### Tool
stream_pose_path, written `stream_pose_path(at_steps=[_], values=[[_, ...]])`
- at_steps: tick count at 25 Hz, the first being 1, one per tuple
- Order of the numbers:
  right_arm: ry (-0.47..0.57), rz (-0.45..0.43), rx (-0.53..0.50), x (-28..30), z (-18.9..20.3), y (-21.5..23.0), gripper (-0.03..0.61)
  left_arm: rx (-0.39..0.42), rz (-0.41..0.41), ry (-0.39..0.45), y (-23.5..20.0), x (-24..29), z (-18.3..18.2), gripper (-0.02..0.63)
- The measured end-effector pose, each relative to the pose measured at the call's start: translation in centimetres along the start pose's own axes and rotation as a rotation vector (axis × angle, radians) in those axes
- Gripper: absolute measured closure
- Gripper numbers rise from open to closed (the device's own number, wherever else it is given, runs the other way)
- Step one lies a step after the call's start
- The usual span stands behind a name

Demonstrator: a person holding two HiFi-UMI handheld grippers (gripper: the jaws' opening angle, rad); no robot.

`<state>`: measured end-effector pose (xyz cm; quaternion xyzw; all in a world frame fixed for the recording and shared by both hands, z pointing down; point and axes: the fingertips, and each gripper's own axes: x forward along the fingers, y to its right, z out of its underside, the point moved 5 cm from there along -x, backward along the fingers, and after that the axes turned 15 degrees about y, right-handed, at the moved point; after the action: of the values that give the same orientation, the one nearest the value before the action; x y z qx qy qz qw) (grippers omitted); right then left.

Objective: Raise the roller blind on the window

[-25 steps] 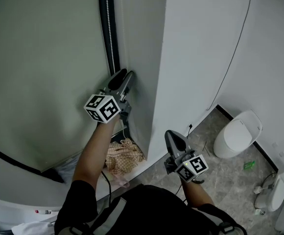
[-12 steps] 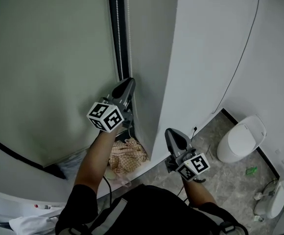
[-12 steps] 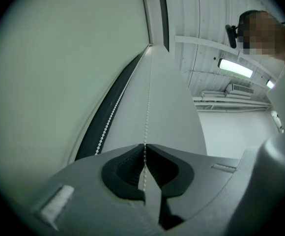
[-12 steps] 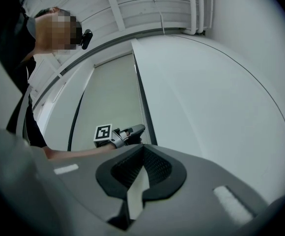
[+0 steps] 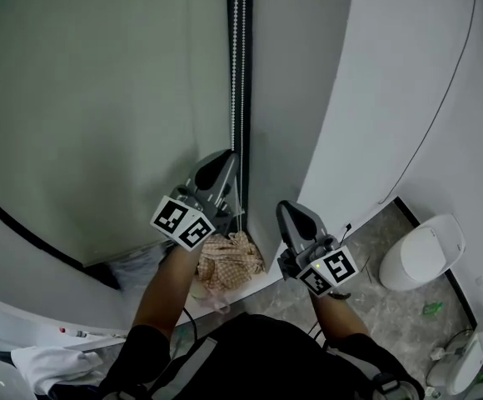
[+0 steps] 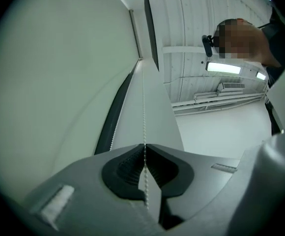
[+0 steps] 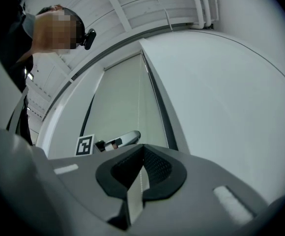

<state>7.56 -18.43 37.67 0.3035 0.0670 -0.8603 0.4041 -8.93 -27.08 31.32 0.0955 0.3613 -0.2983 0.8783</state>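
**Item:** bead chain (image 5: 238, 65), hung along the right edge of the roller blind (image 5: 100, 98), which was lowered.
**Left gripper** (image 5: 224, 158): jaws had just closed and were clamped on the chain.
**Right gripper** (image 5: 286, 211): jaws together, empty, apart from the chain.
**Step:** chain gripped.
**Next, probably:** a steady downward pull.

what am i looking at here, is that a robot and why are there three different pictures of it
No robot: a person holds a left gripper and a right gripper, one per hand. One picture comes from a camera on the head, looking down; the other two ride on the grippers, looking along their jaws. The left gripper's jaws have just been closing and now pinch the bead chain of the roller blind. The right gripper is shut and empty. Below are a checked cloth and a toilet.
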Motion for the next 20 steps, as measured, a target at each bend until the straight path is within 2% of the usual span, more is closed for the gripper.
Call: stream_pose_path(at_steps=[3, 6, 11, 15, 16, 17, 20], values=[[0.018, -0.037, -0.013, 1.9, 0.1, -0.4, 0.575, 0.021, 0.009, 0.007, 0.1, -1.0, -0.4, 0.603], [0.011, -0.036, 0.004, 2.3, 0.9, -0.3, 0.575, 0.059, 0.022, 0.014, 0.6, -1.6, -0.5, 0.603], [0.022, -0.039, 0.043, 2.9, 1.3, -0.4, 0.575, 0.011, 0.035, 0.049, 2.0, -2.7, -0.7, 0.603], [0.078, -0.07, 0.063, 4.1, -0.2, -0.7, 0.575, 0.032, 0.045, 0.058, 3.2, -2.8, -0.8, 0.604], [0.095, -0.085, 0.072, 4.6, -0.6, -0.9, 0.566, 0.038, 0.046, 0.057, 3.4, -2.9, -0.7, 0.604], [0.109, -0.104, 0.08, 5.2, -1.1, -1.1, 0.514, 0.041, 0.048, 0.052, 3.5, -2.9, -0.5, 0.604], [0.124, -0.161, 0.076, 7.1, -2.4, -1.8, 0.488, 0.01, 0.046, 0.023, 4.0, -3.6, 1.0, 0.604]])
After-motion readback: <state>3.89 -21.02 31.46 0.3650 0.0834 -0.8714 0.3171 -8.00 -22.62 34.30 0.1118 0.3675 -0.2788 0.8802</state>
